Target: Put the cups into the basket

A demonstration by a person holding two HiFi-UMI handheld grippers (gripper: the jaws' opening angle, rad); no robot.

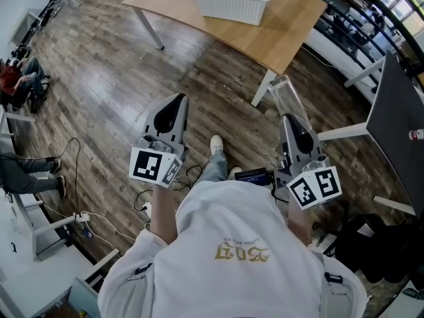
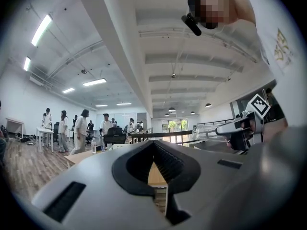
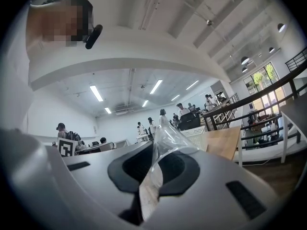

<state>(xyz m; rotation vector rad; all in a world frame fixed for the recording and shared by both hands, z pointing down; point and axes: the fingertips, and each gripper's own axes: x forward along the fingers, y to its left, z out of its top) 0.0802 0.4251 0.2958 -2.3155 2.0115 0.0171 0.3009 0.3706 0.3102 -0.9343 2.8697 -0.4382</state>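
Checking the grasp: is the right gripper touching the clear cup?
Touching. The right gripper view shows the right gripper shut on the clear cup, its wall pinched.

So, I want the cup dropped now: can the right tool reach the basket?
Probably not yet: the right tool, holding the cup, hangs over floor short of the table, the basket farther ahead. Nothing blocks the way.

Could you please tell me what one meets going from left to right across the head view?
Left tongs → white basket → clear cup, held in the right tongs.
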